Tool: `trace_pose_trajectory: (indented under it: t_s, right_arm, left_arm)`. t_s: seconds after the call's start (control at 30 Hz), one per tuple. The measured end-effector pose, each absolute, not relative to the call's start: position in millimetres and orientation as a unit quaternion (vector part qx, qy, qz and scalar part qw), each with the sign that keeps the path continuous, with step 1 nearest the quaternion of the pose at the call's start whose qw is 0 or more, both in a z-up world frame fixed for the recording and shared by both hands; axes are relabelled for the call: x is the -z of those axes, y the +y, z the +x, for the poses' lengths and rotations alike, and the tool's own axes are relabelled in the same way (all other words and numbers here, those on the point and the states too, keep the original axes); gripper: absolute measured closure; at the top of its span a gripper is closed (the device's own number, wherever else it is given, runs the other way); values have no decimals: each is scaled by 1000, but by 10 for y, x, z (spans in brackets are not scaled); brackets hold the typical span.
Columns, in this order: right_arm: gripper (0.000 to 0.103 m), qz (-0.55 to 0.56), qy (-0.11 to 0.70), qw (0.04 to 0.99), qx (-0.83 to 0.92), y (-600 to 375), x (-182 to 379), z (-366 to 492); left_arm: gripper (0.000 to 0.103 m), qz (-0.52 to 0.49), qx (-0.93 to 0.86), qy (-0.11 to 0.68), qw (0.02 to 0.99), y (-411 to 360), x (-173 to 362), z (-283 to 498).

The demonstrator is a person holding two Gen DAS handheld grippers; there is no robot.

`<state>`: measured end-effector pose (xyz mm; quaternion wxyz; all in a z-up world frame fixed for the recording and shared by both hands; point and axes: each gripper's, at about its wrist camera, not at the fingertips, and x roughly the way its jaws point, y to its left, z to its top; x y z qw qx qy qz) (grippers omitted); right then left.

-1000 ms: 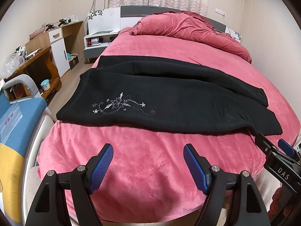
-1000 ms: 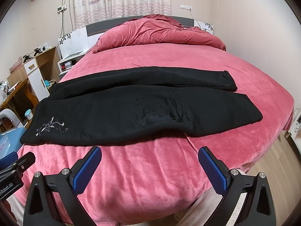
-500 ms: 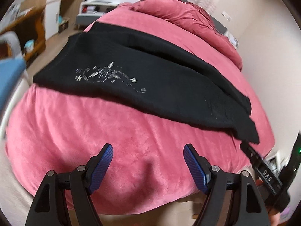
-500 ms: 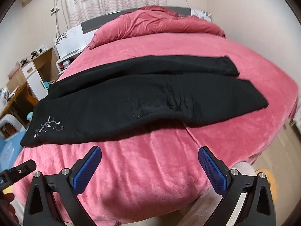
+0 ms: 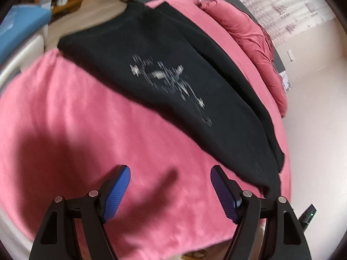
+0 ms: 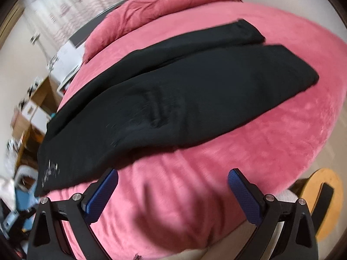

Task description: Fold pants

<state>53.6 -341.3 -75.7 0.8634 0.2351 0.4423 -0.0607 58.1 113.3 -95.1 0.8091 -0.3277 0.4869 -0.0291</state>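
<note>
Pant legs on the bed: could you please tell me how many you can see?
2. The near leg lies closest to the grippers; the far leg lies beside it toward the pillow end, partly overlapped. Both belong to the black pants on the pink bedspread.

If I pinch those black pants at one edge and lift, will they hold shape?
Probably not: the black pants lie limp, following the bed, so they'll likely droop. The fabric looks thick, possibly weighty. The plush cover may drag.
</note>
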Motion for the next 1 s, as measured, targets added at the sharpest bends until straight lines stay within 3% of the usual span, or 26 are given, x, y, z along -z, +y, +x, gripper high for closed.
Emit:
trace_pose_trajectory:
  t_s: [0.13,0.23,0.4,0.57,0.77,0.87,0.9,0.93,1.0]
  right_arm:
    - [12,340,447,826,45,-3834,984,683]
    - [14,387,419,820,43,-4054,1020,723]
    - [24,404,402,819,61,-4272,1078,788]
    - [26,459,365,808,58,-4416,1163,760]
    - [35,461,327,823,55,-4474,1185,754]
    - [48,477,304,824,43,-4543,1225,768]
    - [58,488,297,820,40,-4569,1256,778]
    - [69,500,292,815,38,-4592,1281,785]
    - [79,524,283,803,31,-4628,1340,792]
  left_arm:
    - [31,-297,26,465,833,1236,945,725]
    - [32,-321,15,463,826,1353,1049,861]
    - [34,-339,5,441,831,1482,1117,1002]
    - [41,-331,-10,416,847,1520,1106,1077]
    - [42,-346,-30,398,849,1619,1161,1268]
    - [44,-355,-43,394,847,1637,1197,1333]
    - [48,-360,-52,395,844,1630,1201,1394]
    - [55,-363,-59,397,841,1645,1211,1405]
    - [64,-371,-72,401,834,1722,1240,1395]
